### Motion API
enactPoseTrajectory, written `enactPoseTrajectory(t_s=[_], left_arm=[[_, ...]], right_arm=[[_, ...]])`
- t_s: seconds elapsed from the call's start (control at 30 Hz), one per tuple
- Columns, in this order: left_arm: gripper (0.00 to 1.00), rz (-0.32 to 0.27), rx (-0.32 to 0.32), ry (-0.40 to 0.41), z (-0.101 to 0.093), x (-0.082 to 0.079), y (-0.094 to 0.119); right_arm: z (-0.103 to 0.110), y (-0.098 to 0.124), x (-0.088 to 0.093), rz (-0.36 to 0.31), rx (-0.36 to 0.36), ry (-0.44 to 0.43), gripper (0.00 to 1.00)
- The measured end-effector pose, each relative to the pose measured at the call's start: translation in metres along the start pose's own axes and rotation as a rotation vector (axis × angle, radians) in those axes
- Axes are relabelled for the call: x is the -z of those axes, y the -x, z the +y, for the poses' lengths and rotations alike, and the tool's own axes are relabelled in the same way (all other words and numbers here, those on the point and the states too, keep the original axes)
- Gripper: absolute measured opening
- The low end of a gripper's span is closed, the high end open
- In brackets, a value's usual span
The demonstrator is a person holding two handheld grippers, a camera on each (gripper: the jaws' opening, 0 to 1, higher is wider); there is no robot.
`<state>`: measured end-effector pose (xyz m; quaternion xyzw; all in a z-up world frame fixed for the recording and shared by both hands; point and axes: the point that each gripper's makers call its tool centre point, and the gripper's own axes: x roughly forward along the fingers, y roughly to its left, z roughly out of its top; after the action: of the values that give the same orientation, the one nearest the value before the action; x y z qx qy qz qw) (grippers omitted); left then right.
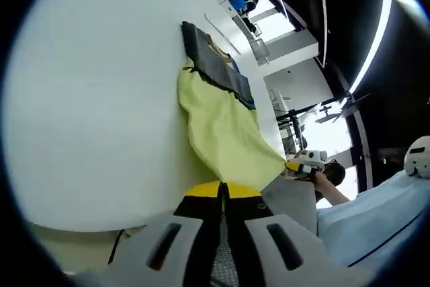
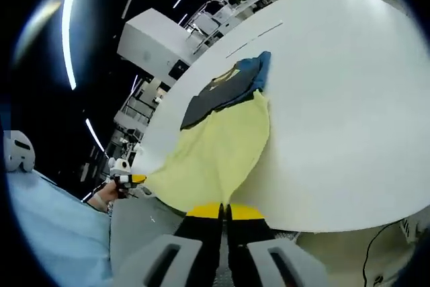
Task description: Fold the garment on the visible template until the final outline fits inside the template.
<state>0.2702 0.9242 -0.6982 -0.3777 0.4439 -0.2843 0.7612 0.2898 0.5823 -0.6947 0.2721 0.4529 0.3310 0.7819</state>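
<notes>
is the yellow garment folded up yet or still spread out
Still spread out. The yellow garment lies stretched across the white table, its near edge pulled taut between the two shut grippers; its far end overlaps a dark cloth.

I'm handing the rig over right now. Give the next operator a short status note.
Left gripper: shut on the yellow fabric garment.
Right gripper: shut on another part of its near hem.
The garment lies on the white round table, its dark grey and blue far end flat and its near edge lifted off the table.
Done: hem gripped.
Left: fold it. I cannot make out the template.
</notes>
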Motion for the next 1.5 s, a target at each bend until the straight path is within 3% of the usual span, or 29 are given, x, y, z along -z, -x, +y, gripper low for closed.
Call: enactPoseTrajectory(t_s=[0.2, 0.4, 0.5, 0.67, 0.87, 1.17, 1.3, 1.5], left_arm=[[0.0, -0.068, 0.054, -0.029, -0.018, -0.039, 0.0], [0.0, -0.141, 0.102, -0.055, -0.03, -0.094, -0.009], [0.0, -0.172, 0.14, -0.057, -0.036, -0.121, -0.015], [0.0, -0.186, 0.145, -0.075, -0.029, -0.161, -0.03], [0.0, -0.233, 0.11, -0.151, -0.023, -0.2, -0.047], [0.0, -0.26, 0.041, -0.163, 0.005, -0.254, -0.074], [0.0, -0.279, 0.027, -0.146, 0.016, -0.271, -0.085], [0.0, -0.277, -0.005, -0.109, 0.038, -0.279, -0.103]], right_arm=[[0.012, 0.002, -0.043, -0.126, -0.07, -0.059, 0.0], [0.018, -0.001, -0.094, -0.232, -0.127, -0.074, 0.0], [0.019, -0.006, -0.124, -0.263, -0.136, -0.047, 0.0], [0.019, -0.019, -0.167, -0.3, -0.16, -0.022, 0.0], [0.018, -0.04, -0.214, -0.324, -0.169, 0.023, 0.0], [-0.013, -0.077, -0.262, -0.311, -0.104, 0.042, 0.0], [-0.029, -0.093, -0.271, -0.299, -0.075, 0.04, 0.0], [-0.052, -0.112, -0.278, -0.293, -0.034, 0.009, 0.0]])
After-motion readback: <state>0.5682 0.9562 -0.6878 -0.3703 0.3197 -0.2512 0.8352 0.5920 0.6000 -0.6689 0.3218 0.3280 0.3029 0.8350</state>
